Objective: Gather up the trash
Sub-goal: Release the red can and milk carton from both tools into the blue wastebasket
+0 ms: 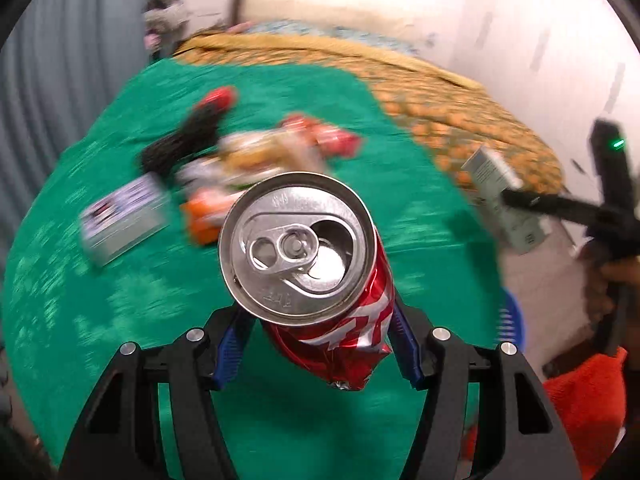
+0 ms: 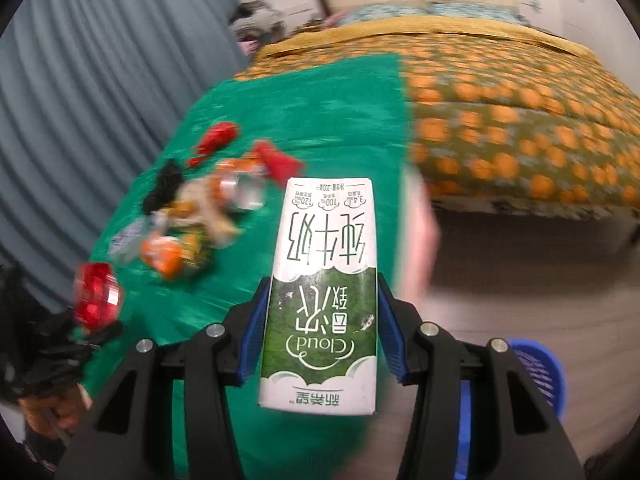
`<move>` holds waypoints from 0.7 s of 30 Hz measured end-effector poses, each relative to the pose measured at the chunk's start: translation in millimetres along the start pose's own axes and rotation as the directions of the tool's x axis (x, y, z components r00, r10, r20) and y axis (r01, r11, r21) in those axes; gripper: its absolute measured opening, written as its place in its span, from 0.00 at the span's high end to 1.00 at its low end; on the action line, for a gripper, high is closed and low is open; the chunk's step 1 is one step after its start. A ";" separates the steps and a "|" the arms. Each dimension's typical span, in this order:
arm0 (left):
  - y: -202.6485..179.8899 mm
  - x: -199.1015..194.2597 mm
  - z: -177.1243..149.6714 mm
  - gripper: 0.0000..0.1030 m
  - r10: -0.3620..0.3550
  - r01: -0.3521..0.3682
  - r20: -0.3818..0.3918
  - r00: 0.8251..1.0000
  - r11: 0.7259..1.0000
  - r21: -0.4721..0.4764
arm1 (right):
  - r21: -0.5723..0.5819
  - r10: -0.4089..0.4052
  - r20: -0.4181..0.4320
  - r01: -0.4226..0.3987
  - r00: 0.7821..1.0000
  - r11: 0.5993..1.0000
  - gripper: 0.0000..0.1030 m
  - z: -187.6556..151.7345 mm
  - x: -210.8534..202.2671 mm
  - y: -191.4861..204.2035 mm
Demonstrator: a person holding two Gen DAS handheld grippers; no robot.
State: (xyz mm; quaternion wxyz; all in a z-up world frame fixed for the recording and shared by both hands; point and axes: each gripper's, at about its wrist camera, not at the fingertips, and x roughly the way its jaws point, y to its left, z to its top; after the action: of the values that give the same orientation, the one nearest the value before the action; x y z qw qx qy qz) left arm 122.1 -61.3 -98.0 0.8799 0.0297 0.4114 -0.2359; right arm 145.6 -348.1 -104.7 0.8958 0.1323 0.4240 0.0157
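at my left gripper [image 1: 316, 344]: clamped on can [image 1: 320, 280]
right gripper [image 2: 318, 332]: grips carton [image 2: 322, 292]
left: litter [image 2: 192, 216] at ten o'clock, bin [image 2: 540, 372] unfed

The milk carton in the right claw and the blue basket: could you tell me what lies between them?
In the right wrist view, only the claw's own finger separates the milk carton from the blue basket.

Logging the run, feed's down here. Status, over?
Left gripper shut on crushed red soda can. Right gripper shut on milk carton. More trash on green cloth. Blue basket low right, path unobstructed.
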 end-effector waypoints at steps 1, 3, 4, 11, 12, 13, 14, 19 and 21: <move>-14.6 0.9 3.4 0.41 -0.023 0.023 0.000 1.000 1.000 0.018 | 0.023 -0.039 -0.003 0.039 0.999 0.999 0.53 -7.1 -4.7 -21.4; -48.2 8.1 7.2 0.41 -0.078 0.079 -0.013 0.997 0.995 0.058 | 0.064 -0.098 -0.021 0.099 0.995 0.993 0.53 -20.3 -10.2 -57.3; -68.1 13.7 9.9 0.41 -0.114 0.116 -0.030 0.993 0.990 0.080 | 0.086 -0.130 -0.031 0.132 0.991 0.988 0.53 -28.9 -13.1 -76.9; -191.5 56.5 9.7 0.40 -0.263 0.292 -0.158 0.952 0.935 0.203 | 0.193 -0.240 -0.058 0.247 0.969 0.950 0.53 -84.6 -26.1 -164.0; -210.8 66.0 5.9 0.40 -0.262 0.298 -0.174 0.949 0.926 0.231 | 0.215 -0.245 -0.063 0.253 0.967 0.943 0.53 -91.8 -26.3 -175.2; -228.4 77.4 1.9 0.40 -0.257 0.301 -0.192 0.947 0.920 0.251 | 0.227 -0.244 -0.065 0.253 0.968 0.940 0.53 -96.7 -27.6 -185.0; -238.8 85.7 -1.1 0.40 -0.259 0.308 -0.207 0.943 0.916 0.257 | 0.241 -0.242 -0.068 0.251 0.968 0.937 0.53 -99.8 -27.9 -191.3; -291.6 150.3 -18.7 0.40 -0.229 0.310 -0.285 0.931 0.907 0.284 | 0.311 -0.229 -0.069 0.239 0.971 0.920 0.53 -112.6 -32.8 -220.1; -306.8 171.4 -26.4 0.40 -0.216 0.307 -0.309 0.926 0.907 0.289 | 0.332 -0.216 -0.067 0.226 0.974 0.916 0.53 -115.5 -33.9 -227.1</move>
State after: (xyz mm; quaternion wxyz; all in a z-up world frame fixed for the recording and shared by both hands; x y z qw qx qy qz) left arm 62.8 -393.9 -198.5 0.7578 0.1535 0.4817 -0.4124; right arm 16.6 -546.0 -205.9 0.8496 0.2351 0.4454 -0.1565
